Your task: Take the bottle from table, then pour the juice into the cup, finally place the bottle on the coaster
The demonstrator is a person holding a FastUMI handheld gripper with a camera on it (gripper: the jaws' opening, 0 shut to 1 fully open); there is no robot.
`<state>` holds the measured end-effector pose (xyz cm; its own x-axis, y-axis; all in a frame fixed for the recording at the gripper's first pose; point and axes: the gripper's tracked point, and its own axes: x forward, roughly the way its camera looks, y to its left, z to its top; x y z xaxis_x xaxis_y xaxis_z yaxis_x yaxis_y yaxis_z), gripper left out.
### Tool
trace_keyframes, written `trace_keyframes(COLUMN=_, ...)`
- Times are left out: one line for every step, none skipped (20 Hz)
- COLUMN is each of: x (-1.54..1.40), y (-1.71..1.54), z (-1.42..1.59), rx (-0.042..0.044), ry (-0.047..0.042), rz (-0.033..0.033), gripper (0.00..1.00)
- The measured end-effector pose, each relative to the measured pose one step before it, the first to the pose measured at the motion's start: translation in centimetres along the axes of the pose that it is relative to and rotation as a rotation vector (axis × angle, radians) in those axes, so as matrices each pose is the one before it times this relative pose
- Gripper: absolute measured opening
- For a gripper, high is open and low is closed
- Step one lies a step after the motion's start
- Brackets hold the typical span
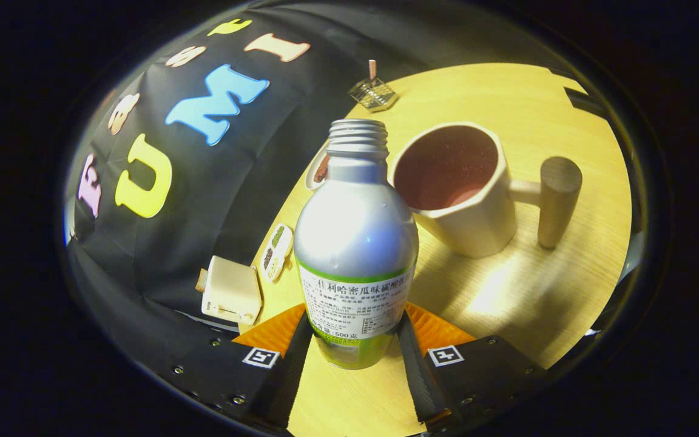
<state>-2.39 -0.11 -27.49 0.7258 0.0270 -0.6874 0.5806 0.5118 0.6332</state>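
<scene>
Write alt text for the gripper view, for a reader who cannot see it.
The gripper is shut on a silver bottle with its cap off, both fingers pressing its labelled lower part, tilted over a wooden table. Just beyond it stands a cream cup with a wooden handle, its inside dark.

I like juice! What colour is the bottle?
The bottle is silver with a green-and-white label, seen in the gripper view.

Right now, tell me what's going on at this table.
A hand-held gripper is shut on a silver bottle, both fingers pressing its lower sides. The bottle is uncapped and tilted toward a cream cup with a wooden handle, just beyond it on the wooden table. Nothing is pouring yet.
</scene>
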Motion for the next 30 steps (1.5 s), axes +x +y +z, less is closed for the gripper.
trace_keyframes(x=0.121, y=0.004, z=0.08, rx=-0.03785, ry=-0.01569, rz=-0.0018, gripper=0.74)
trace_keyframes(x=0.044, y=-0.017, z=0.256, rx=-0.04018, ry=-0.01427, rz=-0.00895, gripper=0.74)
trace_keyframes(x=-0.173, y=-0.157, z=0.28, rx=-0.0405, ry=-0.01797, rz=-0.01188, gripper=0.74)
trace_keyframes(x=-0.046, y=0.023, z=0.293, rx=-0.03573, ry=-0.01776, rz=-0.00981, gripper=0.74)
trace_keyframes(x=0.16, y=0.343, z=0.242, rx=-0.03383, ry=-0.01688, rz=-0.00244, gripper=0.74)
trace_keyframes(x=0.168, y=0.422, z=0.23, rx=-0.0341, ry=-0.01375, rz=-0.00322, gripper=0.74)
trace_keyframes(x=0.034, y=0.365, z=0.058, rx=-0.03953, ry=-0.01482, rz=0.00213, gripper=0.74)
trace_keyframes(x=0.074, y=0.397, z=0.236, rx=-0.04457, ry=-0.01775, rz=-0.00014, gripper=0.74)
trace_keyframes(x=0.014, y=0.401, z=0.262, rx=-0.04923, ry=-0.01685, rz=0.00218, gripper=0.74)
trace_keyframes(x=0.102, y=0.25, z=0.353, rx=-0.04858, ry=-0.01569, rz=-0.00152, gripper=0.74)
trace_keyframes(x=0.195, y=0.029, z=0.103, rx=-0.04338, ry=-0.01182, rz=-0.005, gripper=0.74)
trace_keyframes(x=0.155, y=0.225, z=0.246, rx=-0.03541, ry=-0.01249, rz=-0.00427, gripper=0.74)
trace_keyframes(x=-0.005, y=0.162, z=0.23, rx=-0.02724, ry=-0.01194, rz=0.00013, gripper=0.74)
trace_keyframes(x=0.222, y=0.267, z=0.283, rx=-0.02079, ry=-0.00863, rz=0.00092, gripper=0.74)
trace_keyframes(x=0.17, y=0.295, z=0.227, rx=-0.01929, ry=-0.00919, rz=0.00392, gripper=0.74)
trace_keyframes(x=0.233, y=0.269, z=0.256, rx=-0.01678, ry=-0.00923, rz=0.0034, gripper=0.74)
trace_keyframes(x=0.215, y=0.507, z=0.626, rx=-0.01512, ry=-0.01094, rz=0.00321, gripper=0.74)
trace_keyframes(x=0.19, y=0.35, z=0.463, rx=-0.01739, ry=-0.01699, rz=0.00392, gripper=0.74)
trace_keyframes(x=0.198, y=0.023, z=0.383, rx=-0.01823, ry=-0.01654, rz=-0.00177, gripper=0.74)
trace_keyframes(x=0.204, y=0.246, z=0.515, rx=-0.02133, ry=-0.01943, rz=-0.00208, gripper=0.74)
trace_keyframes(x=0.257, y=0.054, z=0.336, rx=-0.02173, ry=-0.01266, rz=-0.00395, gripper=0.74)
trace_keyframes(x=0.226, y=0.304, z=0.414, rx=-0.01879, ry=-0.01158, rz=-0.00214, gripper=0.74)
trace_keyframes(x=0.256, y=0.305, z=0.26, rx=-0.01513, ry=-0.00849, rz=0.0009, gripper=0.74)
trace_keyframes(x=0.343, y=0.261, z=0.181, rx=-0.01321, ry=-0.00365, rz=-0.00204, gripper=0.74)
trace_keyframes(x=0.298, y=0.291, z=0.141, rx=-0.0093, ry=-0.00595, rz=0.00209, gripper=0.74)
trace_keyframes(x=0.281, y=0.229, z=0.116, rx=-0.00635, ry=-0.00467, rz=0.00058, gripper=0.74)
trace_keyframes(x=0.439, y=0.388, z=0.194, rx=-0.00661, ry=-0.00365, rz=0.00458, gripper=0.74)
trace_keyframes(x=0.364, y=0.209, z=0.19, rx=-0.0057, ry=-0.00452, rz=-0.00149, gripper=0.74)
trace_keyframes(x=0.333, y=0.057, z=0.031, rx=-0.0055, ry=-0.00228, rz=0.00007, gripper=0.74)
trace_keyframes(x=0.375, y=0.087, z=0.138, rx=-0.00594, ry=-0.00491, rz=-0.00532, gripper=0.75)
